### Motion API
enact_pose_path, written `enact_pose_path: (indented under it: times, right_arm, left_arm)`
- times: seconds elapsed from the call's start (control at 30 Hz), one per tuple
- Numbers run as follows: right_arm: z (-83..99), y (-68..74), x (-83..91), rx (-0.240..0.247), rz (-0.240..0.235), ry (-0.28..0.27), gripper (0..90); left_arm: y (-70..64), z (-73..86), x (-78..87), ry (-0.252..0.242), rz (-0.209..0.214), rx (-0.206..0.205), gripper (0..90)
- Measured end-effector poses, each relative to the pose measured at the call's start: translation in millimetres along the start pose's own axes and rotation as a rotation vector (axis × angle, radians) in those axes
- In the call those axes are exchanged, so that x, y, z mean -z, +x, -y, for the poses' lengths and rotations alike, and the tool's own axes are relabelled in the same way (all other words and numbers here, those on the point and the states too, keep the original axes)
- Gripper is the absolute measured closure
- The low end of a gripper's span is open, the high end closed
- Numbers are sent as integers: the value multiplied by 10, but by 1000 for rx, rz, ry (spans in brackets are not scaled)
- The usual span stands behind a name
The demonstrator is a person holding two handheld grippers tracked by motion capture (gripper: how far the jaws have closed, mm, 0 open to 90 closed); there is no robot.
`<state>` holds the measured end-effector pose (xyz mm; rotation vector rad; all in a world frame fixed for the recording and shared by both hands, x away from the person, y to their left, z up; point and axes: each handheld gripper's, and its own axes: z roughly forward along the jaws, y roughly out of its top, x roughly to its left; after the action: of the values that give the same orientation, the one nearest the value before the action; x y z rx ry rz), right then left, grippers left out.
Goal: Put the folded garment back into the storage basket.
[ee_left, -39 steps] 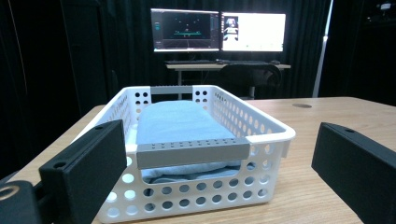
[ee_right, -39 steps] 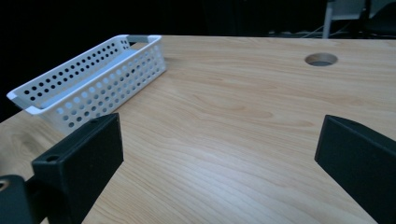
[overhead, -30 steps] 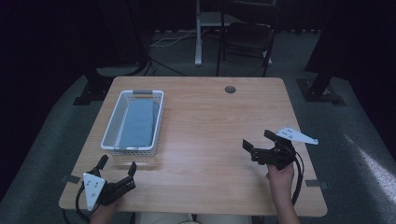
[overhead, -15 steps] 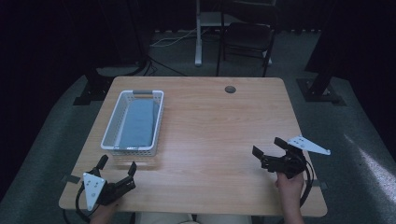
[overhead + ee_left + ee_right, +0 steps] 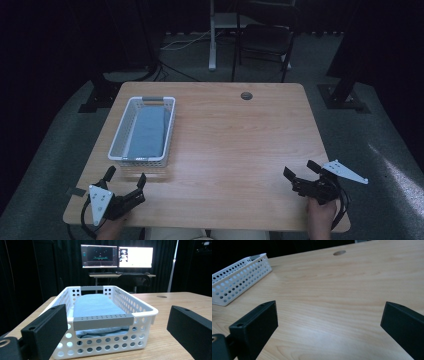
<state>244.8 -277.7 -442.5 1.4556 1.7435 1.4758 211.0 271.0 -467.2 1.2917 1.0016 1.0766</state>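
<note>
Right gripper point(image 5: 298, 174) drawn back toward near right corner of desk point(image 5: 235, 145) since a second ago; then farther in over the wood, now close to front edge. Left gripper point(image 5: 126, 181) unchanged at near left corner. Basket point(image 5: 143, 131) unmoved.

Left gripper: resting low at front left, fingers point(image 5: 46, 331) spread wide, grasping nothing. Pointed at short end of basket, just beyond fingertips. Grey plate on top visible from above. Hand point(image 5: 111, 227) entering from bottom edge.

Right gripper: fingers point(image 5: 255, 326) likewise spread wide, empty. Aimed across bare wood toward basket, well apart from it. Hand point(image 5: 321, 215) behind it at desk edge, cable trailing down.

Basket: white, perforated, oblong, on left half of desk, long axis running away from person. Grey handle point(image 5: 103, 321) across near end, another at far end. Folded blue cloth point(image 5: 96, 306) lying inside, covering most of floor, top below rim.

Round grommet point(image 5: 246, 95) near far edge of desk, centre-right. Chair point(image 5: 264, 40) beyond desk on carpet. Two lit monitors point(image 5: 117, 256) on a farther desk in left gripper view.
</note>
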Motion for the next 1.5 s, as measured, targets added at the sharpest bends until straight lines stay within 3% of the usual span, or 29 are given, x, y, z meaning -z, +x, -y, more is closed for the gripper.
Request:
enact_pose_path:
  times: [0.27,0.57,0.6,0.67,0.8,0.93,1.13,1.2,1.33,1.5]
  right_arm:
    - [101,-86,89,15,58,8,4]
    - [195,-235,260,-8,103,-35,4]
    - [208,-254,309,2,142,-37,4]
    - [222,-267,340,3,160,-40,4]
    - [260,-246,401,36,243,-60,4]
    - [284,-236,418,41,239,-96,4]
    - [276,-214,344,61,256,-67,4]
    - [278,-210,345,56,294,-88,4]
    - [289,-201,360,55,322,-120,4]
    - [324,-141,386,104,357,-177,4]
  left_arm:
    - [-1,0,0,0,-2,0,44]
    - [-1,0,0,0,-3,0,44]
    - [-1,0,0,0,-3,0,44]
    - [-1,0,0,-1,-3,0,44]
    - [0,1,2,-2,-3,-1,44]
    - [0,1,1,-1,-3,0,44]
    - [0,1,2,-2,-3,0,44]
    - [0,1,1,-2,-3,0,44]
    - [0,1,2,-2,-3,-1,44]
    - [1,1,5,-4,-3,-1,44]
